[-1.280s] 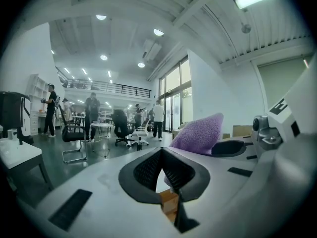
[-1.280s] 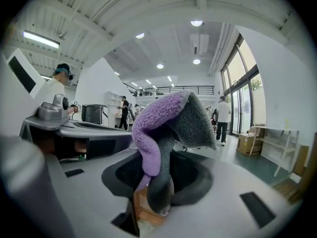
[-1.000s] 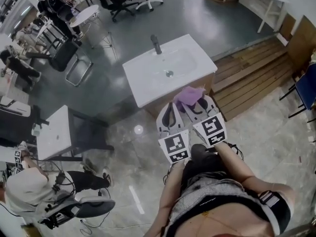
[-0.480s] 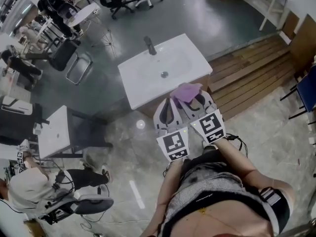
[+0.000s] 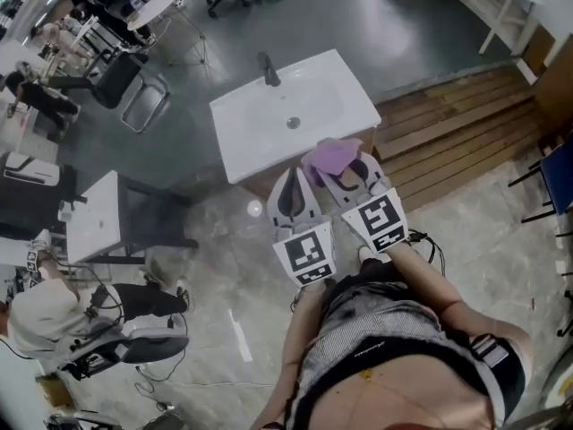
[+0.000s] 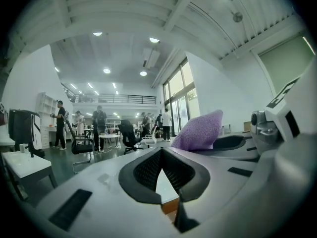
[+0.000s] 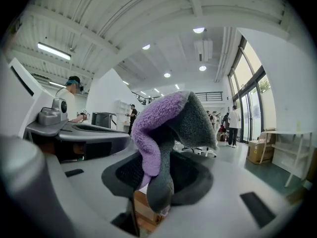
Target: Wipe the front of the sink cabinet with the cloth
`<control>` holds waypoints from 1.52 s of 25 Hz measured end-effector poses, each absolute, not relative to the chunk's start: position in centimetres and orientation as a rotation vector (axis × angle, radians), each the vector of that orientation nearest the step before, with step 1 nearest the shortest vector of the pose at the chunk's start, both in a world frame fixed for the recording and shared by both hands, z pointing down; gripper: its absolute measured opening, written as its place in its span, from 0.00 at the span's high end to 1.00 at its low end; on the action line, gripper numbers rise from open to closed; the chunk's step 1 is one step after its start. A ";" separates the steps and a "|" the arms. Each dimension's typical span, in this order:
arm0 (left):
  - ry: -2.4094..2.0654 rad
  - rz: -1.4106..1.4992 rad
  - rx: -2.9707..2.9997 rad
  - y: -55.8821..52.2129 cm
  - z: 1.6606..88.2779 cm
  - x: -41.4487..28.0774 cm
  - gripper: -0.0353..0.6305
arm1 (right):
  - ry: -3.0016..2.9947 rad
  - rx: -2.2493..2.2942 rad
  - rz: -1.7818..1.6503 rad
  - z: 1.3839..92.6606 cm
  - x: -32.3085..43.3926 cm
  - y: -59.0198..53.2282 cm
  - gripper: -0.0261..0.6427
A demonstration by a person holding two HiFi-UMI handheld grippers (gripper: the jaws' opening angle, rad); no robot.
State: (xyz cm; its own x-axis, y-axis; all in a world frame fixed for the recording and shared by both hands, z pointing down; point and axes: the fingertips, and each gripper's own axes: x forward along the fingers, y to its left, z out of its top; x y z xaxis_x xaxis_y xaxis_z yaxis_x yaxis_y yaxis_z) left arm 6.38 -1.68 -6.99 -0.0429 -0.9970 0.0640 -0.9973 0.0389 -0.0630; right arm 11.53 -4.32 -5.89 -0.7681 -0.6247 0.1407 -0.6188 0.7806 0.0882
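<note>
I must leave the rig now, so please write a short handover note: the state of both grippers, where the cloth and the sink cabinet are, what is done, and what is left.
The left gripper has its jaws together with nothing between them, and is held beside the right one.
The right gripper is shut on the cloth, which bunches up above the jaws.
Both point at the front edge of the sink. The wooden cabinet sits below it.
Done: the cloth is gripped and brought to the cabinet. No contact with the front shows.
Left: lower the cloth onto the cabinet front and wipe it.
</note>
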 end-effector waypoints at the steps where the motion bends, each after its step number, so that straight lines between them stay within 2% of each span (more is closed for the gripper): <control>1: -2.270 0.142 2.161 -1.7 -7.0 6.5 0.94 | -2.814 0.983 -0.051 -5.9 11.7 -4.4 0.69; 21: -2.340 0.186 2.100 -1.0 -7.3 8.3 0.94 | -2.859 0.881 -0.073 -6.6 12.7 -3.9 0.69; 38: -2.303 0.210 2.137 0.3 -7.3 6.9 0.94 | -2.843 0.868 -0.081 -6.5 11.1 -1.9 0.69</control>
State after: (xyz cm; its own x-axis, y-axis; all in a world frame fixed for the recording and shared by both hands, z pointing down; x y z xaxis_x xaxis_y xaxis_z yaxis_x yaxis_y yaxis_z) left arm 6.94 0.28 -7.29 -0.0787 -0.9932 0.0855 -0.9923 0.0698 -0.1024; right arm 11.15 -1.92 -6.47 -0.8169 -0.5585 0.1437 -0.5494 0.8295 0.1005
